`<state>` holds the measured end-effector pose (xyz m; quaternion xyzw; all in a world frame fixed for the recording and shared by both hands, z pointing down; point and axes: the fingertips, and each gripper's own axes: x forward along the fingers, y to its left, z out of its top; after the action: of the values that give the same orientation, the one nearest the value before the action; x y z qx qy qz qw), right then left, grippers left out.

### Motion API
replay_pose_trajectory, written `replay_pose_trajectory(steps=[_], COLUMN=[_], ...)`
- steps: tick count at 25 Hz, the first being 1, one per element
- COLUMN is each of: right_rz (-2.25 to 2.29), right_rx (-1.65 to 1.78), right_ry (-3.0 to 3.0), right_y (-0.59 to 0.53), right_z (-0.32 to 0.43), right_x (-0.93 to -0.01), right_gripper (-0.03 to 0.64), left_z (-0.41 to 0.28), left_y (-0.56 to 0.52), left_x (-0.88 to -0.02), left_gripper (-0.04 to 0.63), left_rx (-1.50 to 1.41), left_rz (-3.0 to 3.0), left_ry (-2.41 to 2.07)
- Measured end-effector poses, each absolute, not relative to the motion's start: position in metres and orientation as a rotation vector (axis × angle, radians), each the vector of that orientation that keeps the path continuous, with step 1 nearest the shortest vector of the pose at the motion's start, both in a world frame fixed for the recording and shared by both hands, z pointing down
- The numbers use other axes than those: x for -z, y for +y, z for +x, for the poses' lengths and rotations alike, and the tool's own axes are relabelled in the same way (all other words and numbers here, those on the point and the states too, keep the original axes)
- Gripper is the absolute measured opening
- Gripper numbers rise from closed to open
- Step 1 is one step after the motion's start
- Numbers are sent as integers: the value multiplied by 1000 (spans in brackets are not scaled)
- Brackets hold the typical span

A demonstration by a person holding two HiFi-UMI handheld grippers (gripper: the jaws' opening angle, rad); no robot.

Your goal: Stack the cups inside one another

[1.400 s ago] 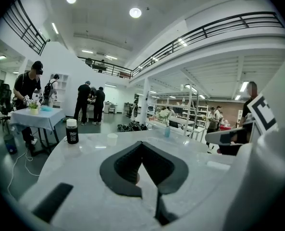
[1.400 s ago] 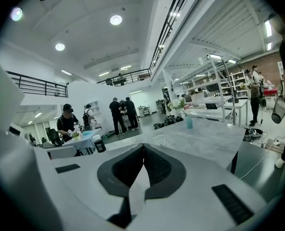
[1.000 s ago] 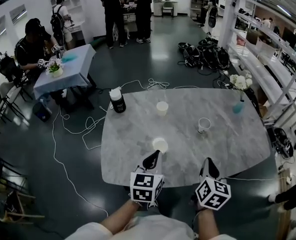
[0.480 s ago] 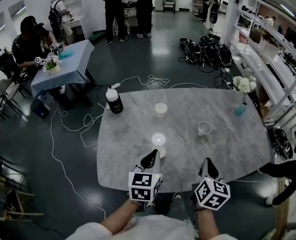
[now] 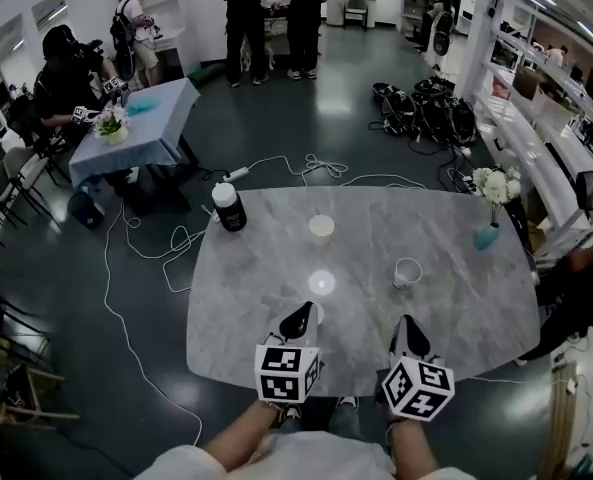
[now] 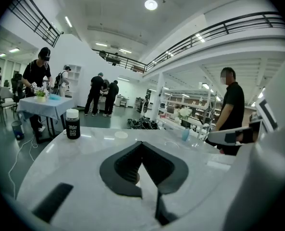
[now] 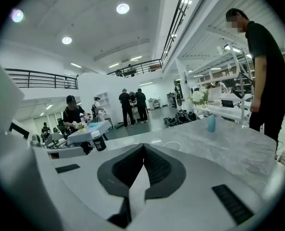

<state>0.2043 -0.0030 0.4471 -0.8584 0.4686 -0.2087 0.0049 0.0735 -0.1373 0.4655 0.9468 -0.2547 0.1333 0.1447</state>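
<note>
Three cups stand apart on the marble table (image 5: 256,308). A white cup (image 5: 321,228) is at the far middle, another white cup (image 5: 321,283) sits nearer, and a clear cup (image 5: 407,272) is to the right. My left gripper (image 5: 303,316) is just short of the nearer white cup, shut and holding nothing. My right gripper (image 5: 406,330) is below the clear cup, also shut and holding nothing. In the left gripper view the left gripper (image 6: 142,143) has its jaws meeting at the tip, with the far cup (image 6: 120,134) beyond. In the right gripper view the right gripper (image 7: 143,146) points toward the clear cup's rim (image 7: 172,146).
A black bottle with a white lid (image 5: 228,207) stands at the table's far left corner. A blue vase with white flowers (image 5: 487,234) is at the far right edge. Cables (image 5: 146,258) trail over the floor on the left. A person in black (image 7: 265,76) stands by the table's right side.
The head view has shifted, so the table sits lower and more to the left. Both grippers have drifted slightly near the front edge. The cups have not moved and the jaws stay shut.
</note>
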Motion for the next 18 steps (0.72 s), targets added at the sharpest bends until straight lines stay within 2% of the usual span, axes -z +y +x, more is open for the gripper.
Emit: replay_pose_trajectory(steps=[15, 16, 18], right_rz=[-2445, -2423, -2379], right_rx=[859, 879, 928], right_ry=[1896, 1926, 1982], right_y=[-71, -76, -83], right_z=[143, 138, 127], right_x=[-507, -513, -526], right_gripper=[11, 21, 89], left_z=[-2, -6, -13], left_y=[-166, -167, -168], left_x=[-518, -523, -534], left_gripper=[-6, -6, -6], left_rx=[-482, -489, -506], left_rz=[2542, 2527, 2499], left_ry=[-1011, -1026, -1049])
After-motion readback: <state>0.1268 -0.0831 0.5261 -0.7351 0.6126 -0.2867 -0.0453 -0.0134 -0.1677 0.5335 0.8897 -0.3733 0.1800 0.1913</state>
